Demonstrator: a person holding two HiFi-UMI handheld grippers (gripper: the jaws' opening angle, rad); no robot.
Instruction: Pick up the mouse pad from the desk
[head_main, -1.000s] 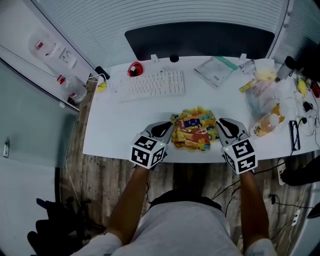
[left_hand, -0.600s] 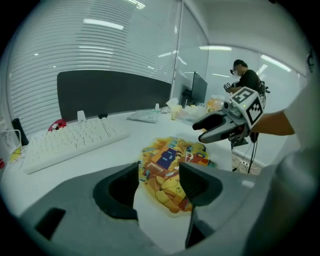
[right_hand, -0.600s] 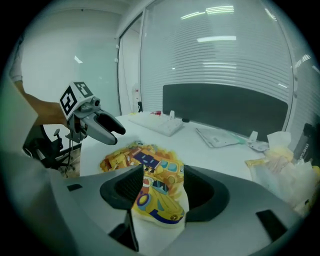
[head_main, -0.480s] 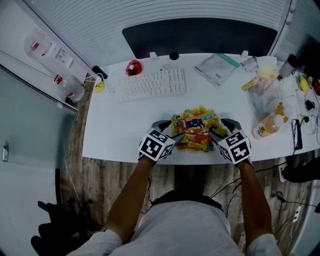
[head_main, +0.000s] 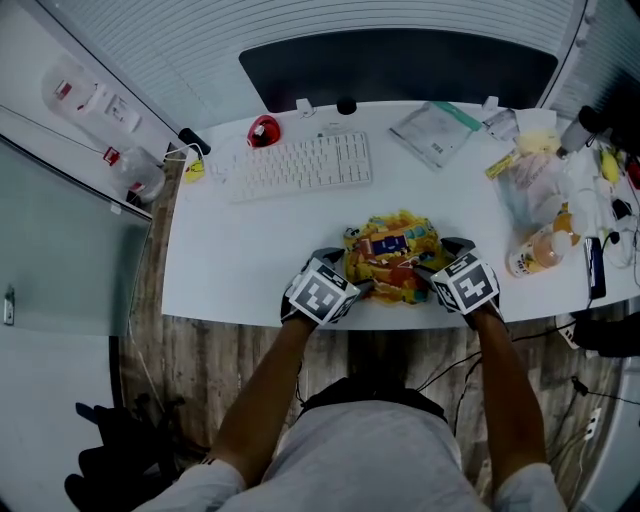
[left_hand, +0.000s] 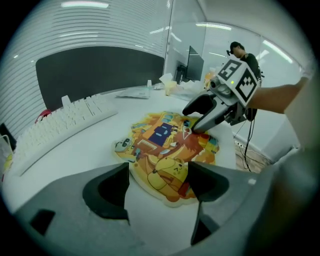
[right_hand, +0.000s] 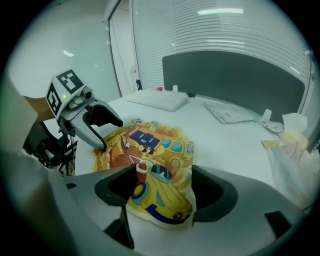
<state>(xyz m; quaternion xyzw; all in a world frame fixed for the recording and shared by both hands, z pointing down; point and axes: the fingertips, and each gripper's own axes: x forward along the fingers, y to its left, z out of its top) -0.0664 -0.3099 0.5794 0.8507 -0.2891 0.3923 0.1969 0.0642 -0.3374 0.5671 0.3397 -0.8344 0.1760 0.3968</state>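
Observation:
The mouse pad, an irregular yellow and orange cartoon print, lies flat on the white desk near its front edge. My left gripper is at the pad's left edge, pointing steeply down, and its jaws are opening. In the left gripper view the pad has its near edge between that gripper's spread jaws, which do not touch it. My right gripper is at the pad's right edge, its jaws opening too. The right gripper view shows the pad reaching in between that gripper's wide jaws.
A white keyboard and a red mouse lie at the back left. A clear packet lies at the back, with bags, a bottle and cables on the right. A dark panel stands behind the desk.
Both grippers have come down and inward onto the pad's two sides. Their jaws have gone from shut to wide apart. The pad has not moved.

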